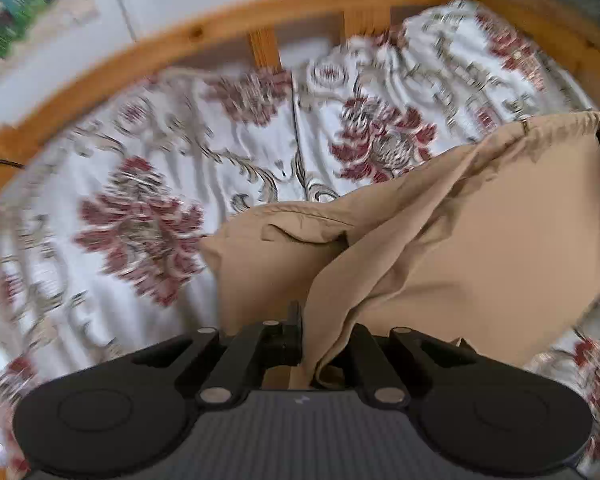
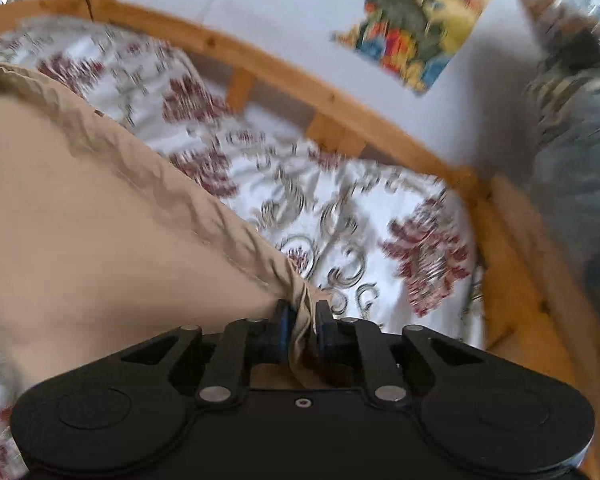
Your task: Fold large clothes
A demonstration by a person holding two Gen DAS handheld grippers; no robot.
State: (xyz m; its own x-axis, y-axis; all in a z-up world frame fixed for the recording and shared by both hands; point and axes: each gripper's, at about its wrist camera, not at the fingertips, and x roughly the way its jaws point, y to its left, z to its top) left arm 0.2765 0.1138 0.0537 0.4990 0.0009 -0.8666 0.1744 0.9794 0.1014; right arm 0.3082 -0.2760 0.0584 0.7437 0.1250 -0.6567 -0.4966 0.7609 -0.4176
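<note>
Left gripper [image 1: 300, 332] clenched on a bunched fold of the tan garment [image 1: 440, 232], fabric draped over its right finger. Right gripper [image 2: 300, 320] has the garment's edge [image 2: 100, 216] pinched between its fingers [image 2: 281, 322], a small gap between them, cloth filling it. Garment is lifted above the bed's floral bedspread [image 1: 160, 184], stretched between the two grippers. Pine bed frame [image 1: 220, 20] runs along the far side. Both views motion-blurred.

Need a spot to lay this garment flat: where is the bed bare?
Free: floral bedspread between the pine bed rail and the tan cloth garment; also the spread toward the wooden corner post. Crowded where the garment lies.
</note>
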